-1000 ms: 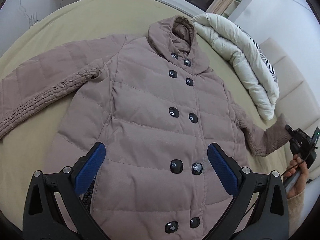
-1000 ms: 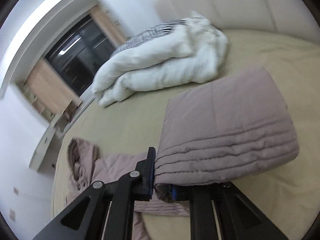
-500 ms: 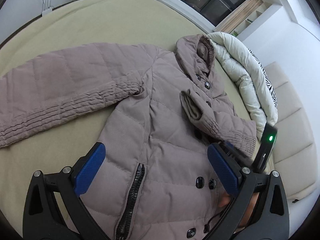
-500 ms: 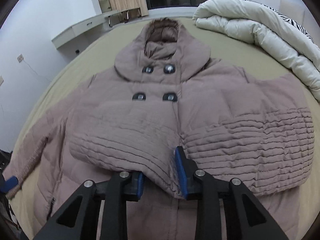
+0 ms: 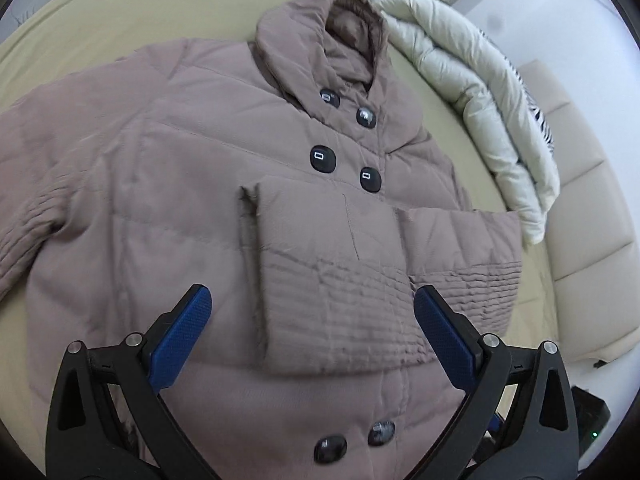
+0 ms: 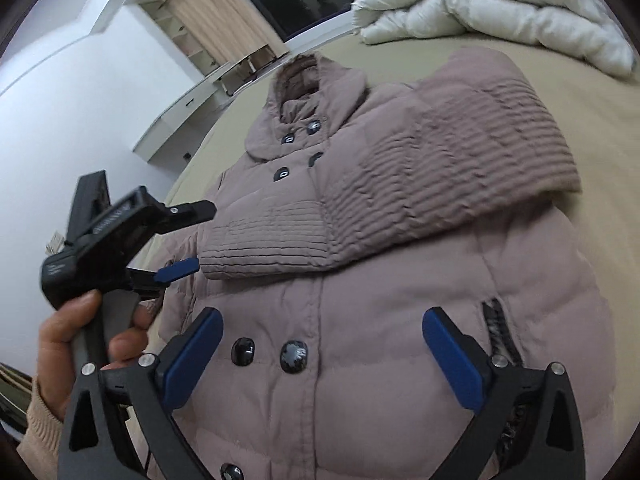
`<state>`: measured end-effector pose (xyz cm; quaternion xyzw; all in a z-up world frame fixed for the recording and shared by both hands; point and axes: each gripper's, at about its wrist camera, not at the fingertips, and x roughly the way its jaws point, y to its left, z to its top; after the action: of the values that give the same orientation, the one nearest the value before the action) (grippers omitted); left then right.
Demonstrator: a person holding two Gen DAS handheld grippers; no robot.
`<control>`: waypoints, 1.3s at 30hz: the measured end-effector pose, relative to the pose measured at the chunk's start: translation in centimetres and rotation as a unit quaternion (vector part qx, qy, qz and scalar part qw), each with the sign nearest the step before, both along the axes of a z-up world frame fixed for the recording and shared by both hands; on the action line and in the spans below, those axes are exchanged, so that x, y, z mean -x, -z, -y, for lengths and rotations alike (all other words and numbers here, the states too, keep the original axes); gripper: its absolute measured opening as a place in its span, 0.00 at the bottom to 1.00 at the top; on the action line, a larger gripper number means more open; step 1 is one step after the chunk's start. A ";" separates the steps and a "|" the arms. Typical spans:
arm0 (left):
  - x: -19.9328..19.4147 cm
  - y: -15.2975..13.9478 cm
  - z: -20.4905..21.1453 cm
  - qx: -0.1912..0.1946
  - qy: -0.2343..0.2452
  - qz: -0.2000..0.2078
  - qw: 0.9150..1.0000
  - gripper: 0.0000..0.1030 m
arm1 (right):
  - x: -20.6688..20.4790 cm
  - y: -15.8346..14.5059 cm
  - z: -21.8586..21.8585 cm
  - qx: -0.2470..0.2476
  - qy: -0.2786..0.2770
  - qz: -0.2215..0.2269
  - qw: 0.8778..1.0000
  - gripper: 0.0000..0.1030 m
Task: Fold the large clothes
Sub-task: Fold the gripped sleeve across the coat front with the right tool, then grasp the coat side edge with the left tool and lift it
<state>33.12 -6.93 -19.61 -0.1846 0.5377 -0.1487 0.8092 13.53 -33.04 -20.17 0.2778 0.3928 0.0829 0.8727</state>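
The coat [image 5: 168,184] was spread on the bed [image 5: 120,12], one sleeve [image 5: 360,280] laid across its front, a duvet [image 5: 472,92] beside the hood [image 5: 320,40].

The left gripper [image 5: 312,312] points steeply down, its blue pads [image 5: 182,330] standing wide and just beginning to close, with nothing pressed between them. From the right wrist view the same tool shows at the left edge, gripped by the left hand [image 6: 76,344], fingers wrapped round the grey handle and a beige knit cuff at the wrist (the thumb lies along the handle's near side). The right gripper [image 6: 320,356] tilts down less steeply; its jaws are opening and stand wide apart, the pads [image 6: 452,356] clamping nothing.
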 end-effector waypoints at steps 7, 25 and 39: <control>-2.0 1.1 0.5 0.001 0.001 -0.007 1.000 0.17 | -0.1 0.8 5.9 -0.093 0.062 -0.003 0.994 1.00; -6.0 -0.4 -13.7 -0.016 -0.166 0.043 0.985 0.12 | -12.0 5.8 10.9 -0.409 0.125 -0.029 0.904 1.00; -6.1 1.5 -12.4 -0.041 -0.161 0.034 0.985 0.12 | -10.1 5.9 15.2 -0.354 0.213 -0.020 0.910 0.76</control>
<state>39.27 5.45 -21.11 -0.2309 0.4789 -0.0003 0.8470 23.63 -48.27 -26.08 0.6474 0.2866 0.0228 0.7058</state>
